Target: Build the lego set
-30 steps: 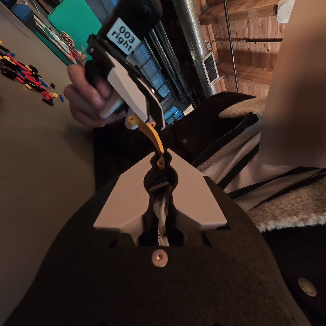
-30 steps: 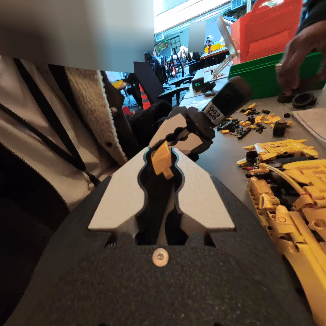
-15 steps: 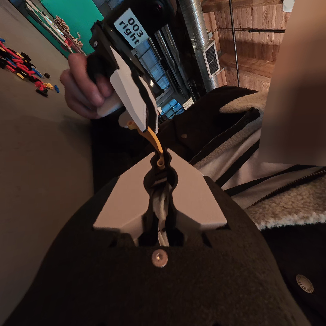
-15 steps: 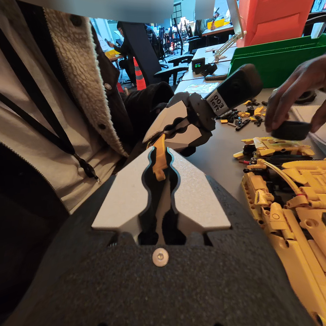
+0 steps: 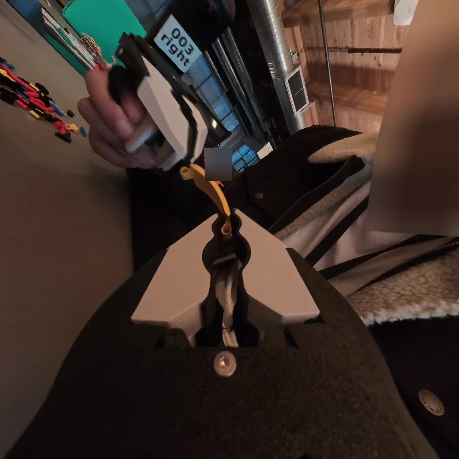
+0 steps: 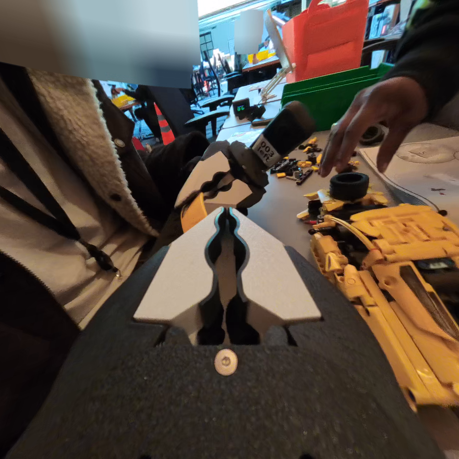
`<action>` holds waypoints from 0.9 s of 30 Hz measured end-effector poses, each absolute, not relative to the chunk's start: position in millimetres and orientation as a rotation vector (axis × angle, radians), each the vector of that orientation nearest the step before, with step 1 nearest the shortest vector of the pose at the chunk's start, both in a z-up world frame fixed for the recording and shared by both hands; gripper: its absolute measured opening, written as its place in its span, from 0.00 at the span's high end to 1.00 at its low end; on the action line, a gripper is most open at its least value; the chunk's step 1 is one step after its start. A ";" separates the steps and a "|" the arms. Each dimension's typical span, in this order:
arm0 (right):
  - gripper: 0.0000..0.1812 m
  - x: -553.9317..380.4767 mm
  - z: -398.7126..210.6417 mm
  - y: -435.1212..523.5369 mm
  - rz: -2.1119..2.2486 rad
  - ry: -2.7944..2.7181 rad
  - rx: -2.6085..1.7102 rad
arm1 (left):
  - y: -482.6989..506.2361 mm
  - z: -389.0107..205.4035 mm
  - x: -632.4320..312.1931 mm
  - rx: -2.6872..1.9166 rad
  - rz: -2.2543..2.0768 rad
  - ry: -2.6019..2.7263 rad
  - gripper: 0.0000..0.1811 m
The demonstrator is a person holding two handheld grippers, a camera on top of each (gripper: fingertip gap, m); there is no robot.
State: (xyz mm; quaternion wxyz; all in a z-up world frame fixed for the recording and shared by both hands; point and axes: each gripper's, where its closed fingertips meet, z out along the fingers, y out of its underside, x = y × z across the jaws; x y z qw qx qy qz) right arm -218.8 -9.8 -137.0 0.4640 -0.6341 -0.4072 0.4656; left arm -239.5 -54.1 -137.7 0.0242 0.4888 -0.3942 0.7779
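Note:
A curved yellow lego piece (image 5: 216, 196) is held up in front of my jacket, off the table. My left gripper (image 5: 226, 224) is shut on its near end. In the right wrist view the left gripper (image 6: 185, 202) grips the same piece (image 6: 195, 214) from the right. My right gripper (image 6: 227, 211) is shut with nothing between its fingers, and the yellow piece sits just left of its tip. In the left wrist view the right gripper (image 5: 182, 161) hangs right above the piece's far end. The partly built yellow lego car (image 6: 387, 263) lies on the table to the right.
A black tyre (image 6: 349, 185) rests on a yellow sub-assembly behind the car, with another person's hand (image 6: 367, 129) above it. Loose small pieces (image 6: 298, 166), a green bin (image 6: 330, 99) and paper sheets (image 6: 422, 161) lie farther back. Red, blue and black pieces (image 5: 27, 92) are scattered on the table. My right fingertips sit around 5 centimeters from my left ones.
My right gripper has let go of the yellow piece and closed beside it; the left gripper still holds it. The other person's hand has set the black tyre down and lifted.

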 end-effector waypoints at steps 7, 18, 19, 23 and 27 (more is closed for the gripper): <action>0.85 -227.4 -136.6 -34.9 1.429 -1.045 -1.565 | -55.7 -138.0 -239.4 1.526 2.410 -1.261 0.98; 0.93 -229.7 -144.3 -34.0 1.400 -1.061 -1.618 | -55.1 -141.0 -237.1 1.553 2.393 -1.263 0.98; 0.93 -229.4 -145.3 -34.2 1.413 -1.055 -1.634 | -55.2 -141.7 -236.7 1.560 2.388 -1.268 0.98; 0.94 -229.2 -145.6 -31.1 1.421 -1.028 -1.661 | -54.1 -142.3 -235.9 1.585 2.396 -1.286 0.98; 0.94 -229.7 -144.9 -28.6 1.388 -1.021 -1.659 | -52.9 -142.0 -235.9 1.591 2.404 -1.282 0.98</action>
